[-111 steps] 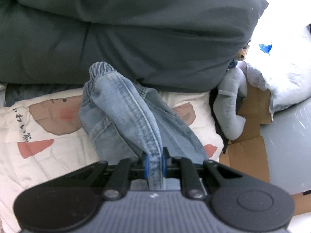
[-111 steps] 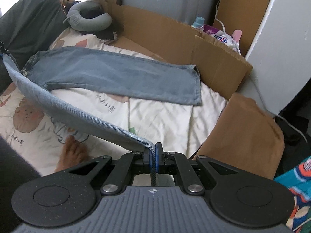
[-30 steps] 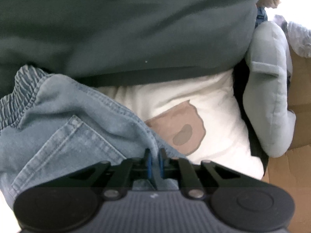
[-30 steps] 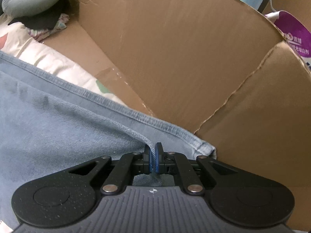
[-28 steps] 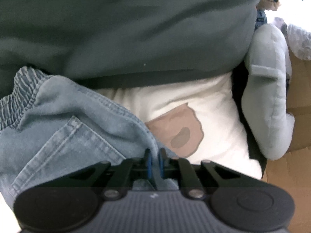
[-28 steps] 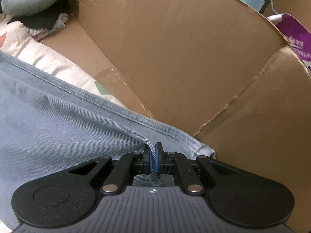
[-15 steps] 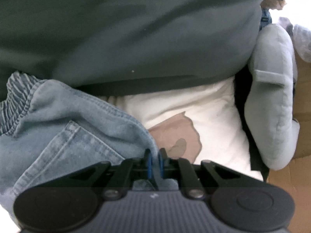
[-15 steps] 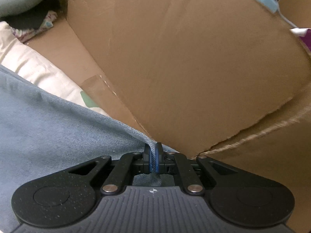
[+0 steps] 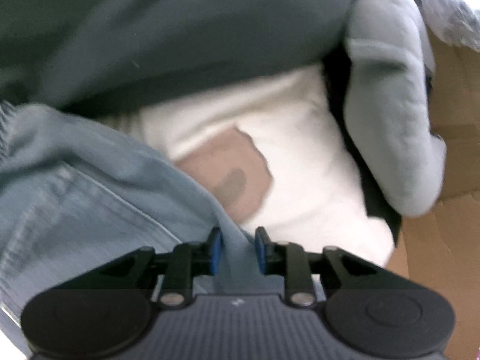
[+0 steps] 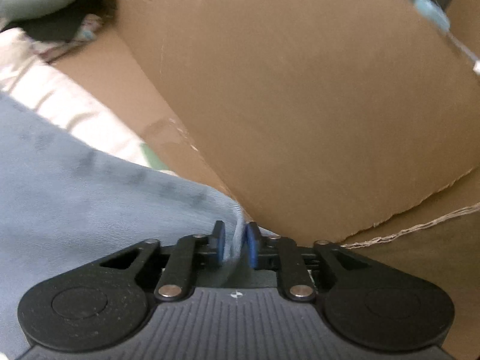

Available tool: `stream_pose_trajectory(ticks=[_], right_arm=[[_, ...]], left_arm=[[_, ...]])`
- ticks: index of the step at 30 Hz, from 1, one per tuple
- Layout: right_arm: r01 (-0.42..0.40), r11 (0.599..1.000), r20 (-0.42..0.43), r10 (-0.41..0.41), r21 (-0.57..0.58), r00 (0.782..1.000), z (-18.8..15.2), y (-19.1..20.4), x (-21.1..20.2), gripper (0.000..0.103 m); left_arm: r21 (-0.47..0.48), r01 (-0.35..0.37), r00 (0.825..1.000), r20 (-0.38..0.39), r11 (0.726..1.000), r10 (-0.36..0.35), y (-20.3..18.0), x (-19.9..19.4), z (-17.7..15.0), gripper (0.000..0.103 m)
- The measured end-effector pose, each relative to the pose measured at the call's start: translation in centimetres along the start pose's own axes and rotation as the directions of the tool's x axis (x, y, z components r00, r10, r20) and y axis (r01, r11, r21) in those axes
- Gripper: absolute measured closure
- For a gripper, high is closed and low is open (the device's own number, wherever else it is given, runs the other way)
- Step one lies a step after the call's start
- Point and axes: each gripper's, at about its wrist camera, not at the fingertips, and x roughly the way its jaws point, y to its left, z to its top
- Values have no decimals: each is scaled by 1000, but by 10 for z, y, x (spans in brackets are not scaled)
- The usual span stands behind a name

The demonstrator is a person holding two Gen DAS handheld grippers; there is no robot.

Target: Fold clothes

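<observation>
- Two grippers bracket one garment, a pair of light blue denim jeans [image 9: 90,186] lying on the white cartoon-printed bedsheet [image 9: 306,162], beside a dark grey duvet [image 9: 168,30] and a pale grey neck pillow [image 9: 390,102].
- Denim of this weight looks soft but fairly heavy; it should drape and hold a crease, and its twill surface is unlikely to slip from rubber pads.
- Seams, the hem and the elastic waistband are judged the best holds, being thick and stiff enough to pinch without bunching.
- Left gripper [image 9: 237,247]: its jaws have just been opening, and a ridge of denim near the back pocket stands between the blue pads [image 9: 214,250] with a gap on either side, so it seems released.
- Right gripper [image 10: 234,247]: likewise just opened, a fold of the trouser leg [image 10: 75,198] rises between its parted pads, close against the brown cardboard box wall [image 10: 300,90].
- Compared with the frames of a second ago, both sets of pads, then clamped tight on the cloth, now stand apart.
- Compared with the earliest frames, the leg then hung stretched in the air between both grippers; it now lies doubled over the other leg.
</observation>
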Motion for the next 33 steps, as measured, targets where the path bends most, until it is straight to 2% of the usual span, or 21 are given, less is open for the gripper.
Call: stream_pose_trajectory(ticks=[2, 4, 7, 13, 18, 21, 24, 28, 31, 33], right_arm=[[-11, 1000, 36, 12, -16, 999, -1, 7, -11, 82], [-43, 999, 82, 45, -18, 996, 1, 16, -21, 77], [-101, 995, 137, 103, -26, 985, 8, 33, -30, 76], [-254, 964, 211, 264, -76, 941, 31, 80, -29, 74], [-337, 926, 218, 369, -169, 904, 55, 128, -16, 74], [-373, 898, 207, 421, -234, 883, 68, 153, -12, 74], [-395, 869, 188, 459, -296, 868, 78, 176, -10, 74], [-395, 850, 171, 473, -350, 864, 89, 197, -9, 74], [-418, 828, 158, 501, -373, 851, 99, 208, -5, 74], [-416, 818, 142, 503, -397, 853, 104, 214, -2, 74]], left_arm=[[-2, 5, 1000, -15, 1000, -5, -4, 3, -5, 79], [-14, 9, 999, -31, 1000, -10, -7, 7, -10, 79], [-32, 10, 999, -47, 999, -12, -11, 10, -15, 79], [-132, 29, 995, -95, 991, -42, -10, 15, -26, 79], [-196, 33, 996, -79, 980, -50, -7, 19, -34, 77], [-205, 43, 996, -72, 978, -59, -7, 21, -37, 67], [-216, 46, 995, -75, 975, -64, -6, 25, -39, 66], [-220, 35, 995, -85, 975, -55, -6, 28, -37, 65], [-213, 28, 994, -97, 977, -49, -7, 28, -35, 66], [-207, 22, 994, -100, 978, -44, -5, 27, -36, 71]])
